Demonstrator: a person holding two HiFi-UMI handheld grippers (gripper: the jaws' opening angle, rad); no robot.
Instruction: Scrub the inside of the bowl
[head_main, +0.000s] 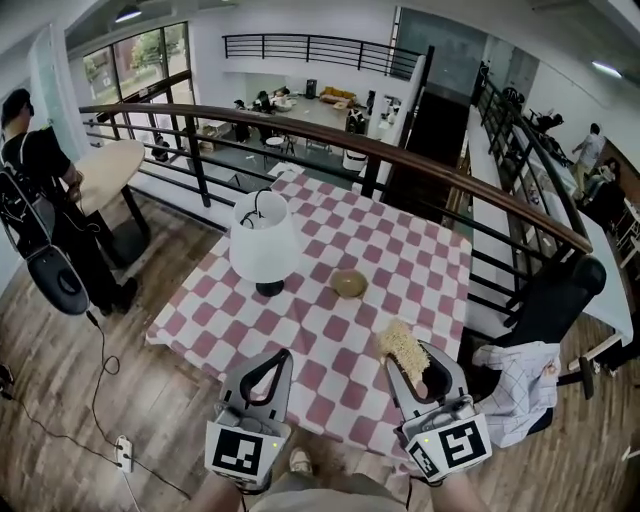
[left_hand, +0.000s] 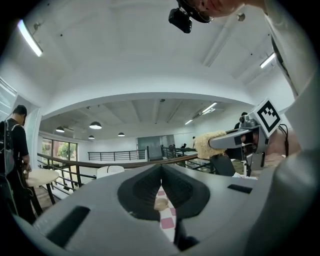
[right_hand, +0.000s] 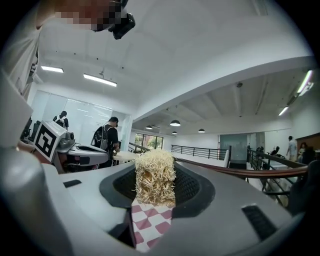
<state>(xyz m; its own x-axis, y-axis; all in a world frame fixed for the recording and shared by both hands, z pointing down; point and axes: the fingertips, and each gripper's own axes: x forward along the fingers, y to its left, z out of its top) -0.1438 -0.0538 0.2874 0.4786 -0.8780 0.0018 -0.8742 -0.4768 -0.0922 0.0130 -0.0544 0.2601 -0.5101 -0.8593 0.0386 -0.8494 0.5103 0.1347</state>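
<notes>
A small tan bowl (head_main: 349, 284) sits near the middle of the table with the red-and-white checked cloth (head_main: 420, 260); it shows small past the jaws in the left gripper view (left_hand: 160, 203). My left gripper (head_main: 274, 357) hangs over the table's near edge, shut and empty. My right gripper (head_main: 408, 357) is shut on a pale straw-like scrubber (head_main: 403, 351), which fills the gap between the jaws in the right gripper view (right_hand: 155, 179). Both grippers are well short of the bowl.
A white lamp (head_main: 263, 243) with a black base stands on the cloth left of the bowl. A dark railing (head_main: 330, 140) runs behind the table. A person in black (head_main: 45, 190) stands at far left. A chair with a checked cloth (head_main: 525, 385) is at right.
</notes>
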